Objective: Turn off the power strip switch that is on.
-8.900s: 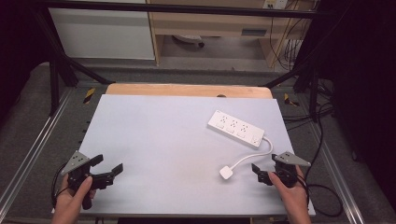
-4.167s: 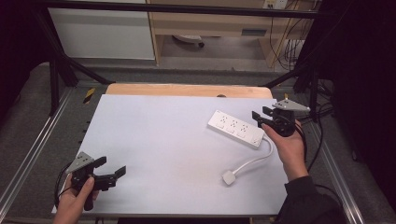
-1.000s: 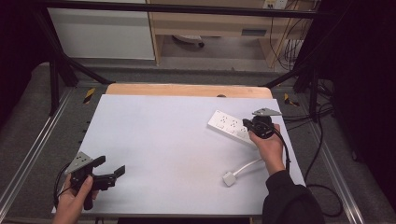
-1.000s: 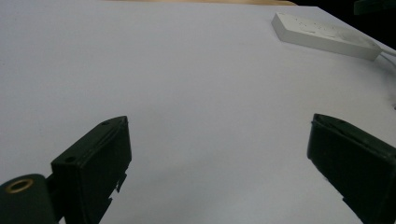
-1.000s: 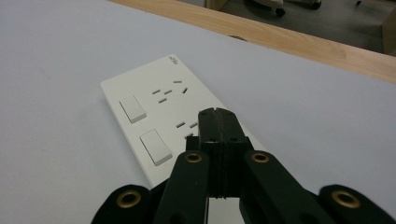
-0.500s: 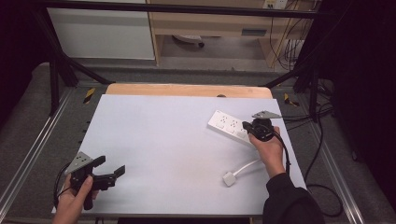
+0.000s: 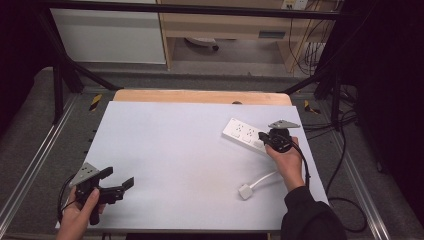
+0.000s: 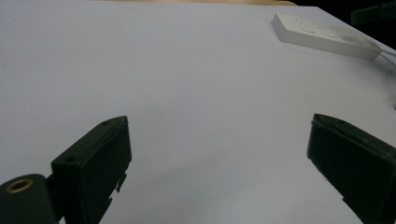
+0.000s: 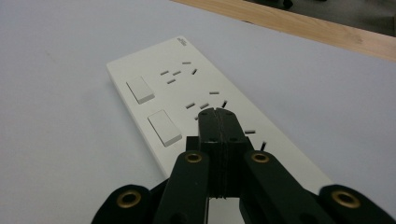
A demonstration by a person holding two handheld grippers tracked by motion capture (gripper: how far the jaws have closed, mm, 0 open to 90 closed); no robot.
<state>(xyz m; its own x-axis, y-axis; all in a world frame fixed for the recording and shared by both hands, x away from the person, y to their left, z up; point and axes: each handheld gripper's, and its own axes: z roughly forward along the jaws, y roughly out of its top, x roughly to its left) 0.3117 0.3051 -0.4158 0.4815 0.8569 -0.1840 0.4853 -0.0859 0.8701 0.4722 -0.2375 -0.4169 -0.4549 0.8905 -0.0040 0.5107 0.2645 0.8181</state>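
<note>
A white power strip (image 7: 241,131) lies at the right of the white table top, with two rocker switches (image 9: 164,127) and several socket groups on its face. My right gripper (image 7: 263,137) is shut with nothing between its jaws. Its closed tips (image 9: 215,112) sit over the strip's face, just right of the nearer switch; I cannot tell whether they touch it. The strip's white cable (image 7: 262,179) runs toward the front and ends in a white plug (image 7: 244,191). My left gripper (image 7: 119,177) is open and empty at the front left, with the strip (image 8: 322,35) far ahead of its jaws.
The white table top (image 7: 180,150) has a wooden strip (image 7: 200,96) along its far edge. Black frame bars and loose cables (image 7: 340,130) stand around the table's right side. Metal rails run along both sides.
Over several seconds my right gripper went from the front right corner near the plug up to the power strip; in the last second it held still. The left gripper has stayed put.
</note>
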